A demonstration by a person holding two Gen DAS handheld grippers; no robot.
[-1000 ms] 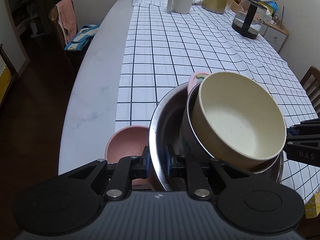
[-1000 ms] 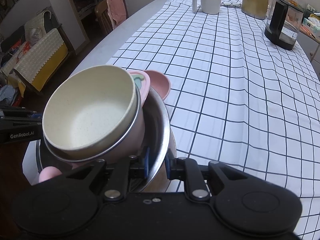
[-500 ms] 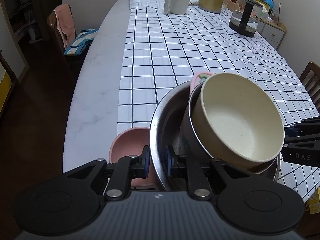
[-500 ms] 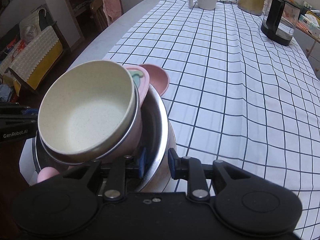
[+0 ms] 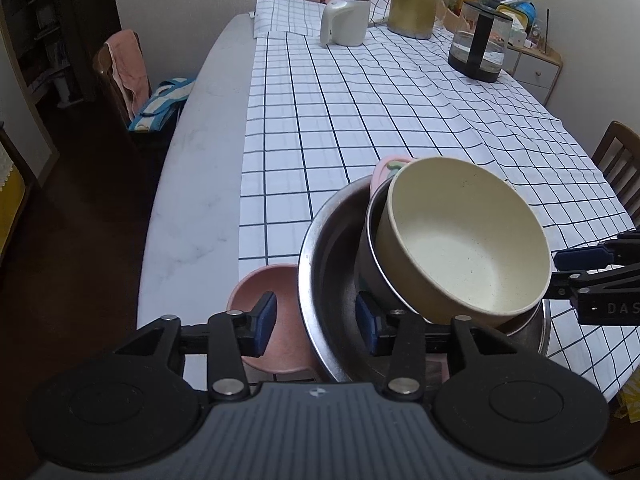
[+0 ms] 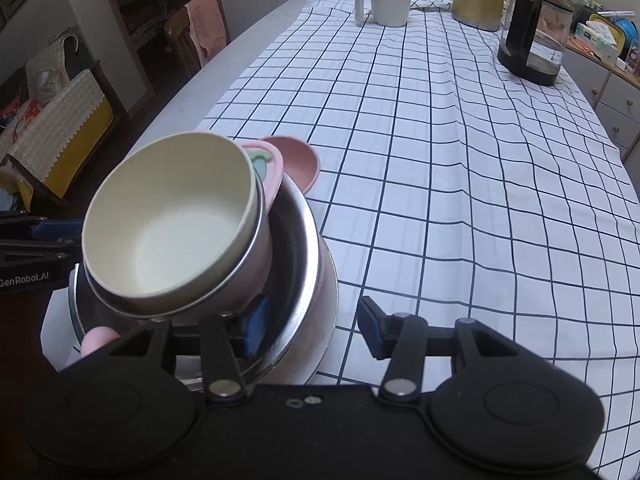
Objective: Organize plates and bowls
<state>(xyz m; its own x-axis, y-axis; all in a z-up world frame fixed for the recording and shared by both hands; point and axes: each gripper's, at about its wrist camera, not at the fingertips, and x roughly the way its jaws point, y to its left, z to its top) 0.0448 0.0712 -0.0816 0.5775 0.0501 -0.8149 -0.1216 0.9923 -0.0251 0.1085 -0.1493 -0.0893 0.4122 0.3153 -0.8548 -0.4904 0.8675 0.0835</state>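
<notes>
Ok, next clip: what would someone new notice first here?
The leaning stack at the table's near edge: a cream bowl nested in a steel cup inside a big steel bowl, with a pink bowl beside it. Both tools, left and right, sit open astride the steel bowl's rim. Far off, a white mug and gold kettle stand on the checked tablecloth.

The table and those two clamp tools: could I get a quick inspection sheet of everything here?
Surface: table, partly under a checked cloth.
Job's things: cream bowl tilted inside a steel cup, both in a large steel bowl; pink bowl beside it; pink plate tucked behind.
Clutter: white jug, gold kettle, glass kettle.
Grippers: left gripper and right gripper both open, fingers straddling the steel bowl's rim.
Cables: nothing seen.
Surroundings: chairs, towel, shelves.
</notes>
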